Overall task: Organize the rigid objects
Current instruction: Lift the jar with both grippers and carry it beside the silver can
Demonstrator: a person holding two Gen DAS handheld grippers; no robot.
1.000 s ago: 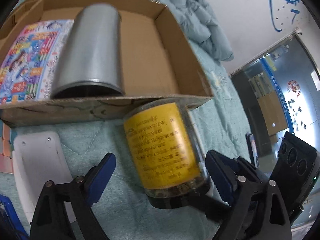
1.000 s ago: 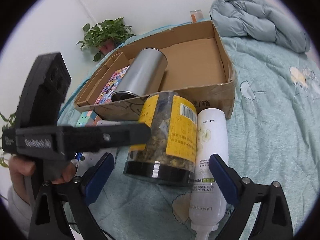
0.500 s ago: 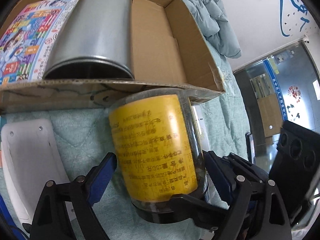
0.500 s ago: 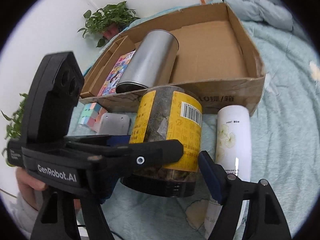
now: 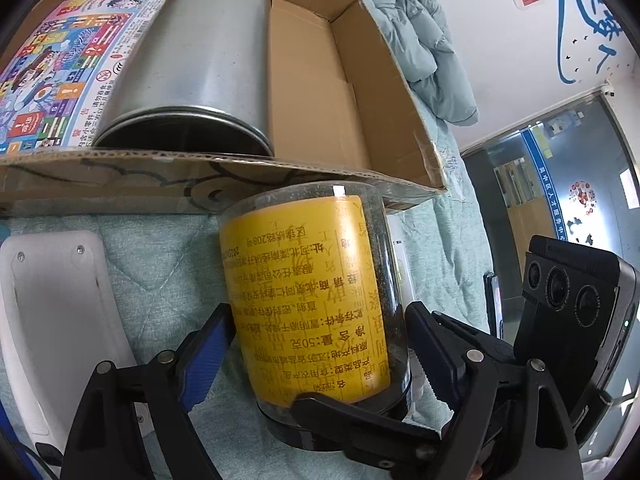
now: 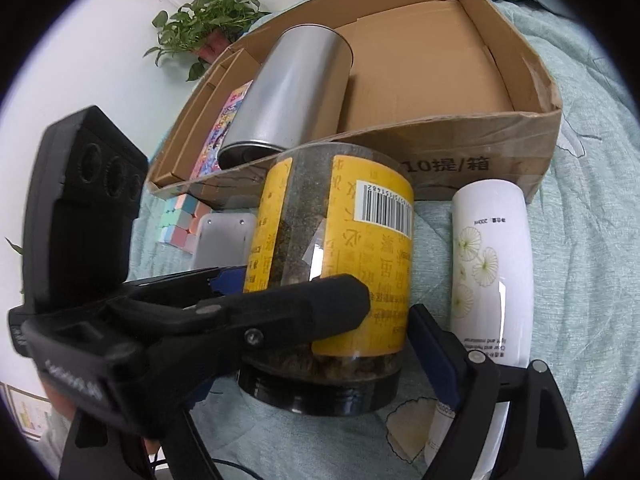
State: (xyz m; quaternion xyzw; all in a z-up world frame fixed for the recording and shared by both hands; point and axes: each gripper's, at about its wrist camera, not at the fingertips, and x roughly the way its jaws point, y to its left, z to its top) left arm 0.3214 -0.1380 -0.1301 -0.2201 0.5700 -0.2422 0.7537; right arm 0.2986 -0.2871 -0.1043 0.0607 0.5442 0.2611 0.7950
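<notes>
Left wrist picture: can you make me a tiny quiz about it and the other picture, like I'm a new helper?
1. True or false: the silver tin lies inside the cardboard box.
2. What colour is the label on the jar?
3. Which lies on the bedcover next to the jar: A) white bottle, B) red cup, C) banana?

Key: 1 true; 2 yellow; 3 A.

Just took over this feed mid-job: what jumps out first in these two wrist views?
The yellow-labelled jar of dried leaves lies on its side on the teal quilt, just outside the cardboard box, with both the left gripper and the right gripper straddling it. Inside the box lies a silver tin beside a colourful game box; a white bottle lies right of the jar.
</notes>
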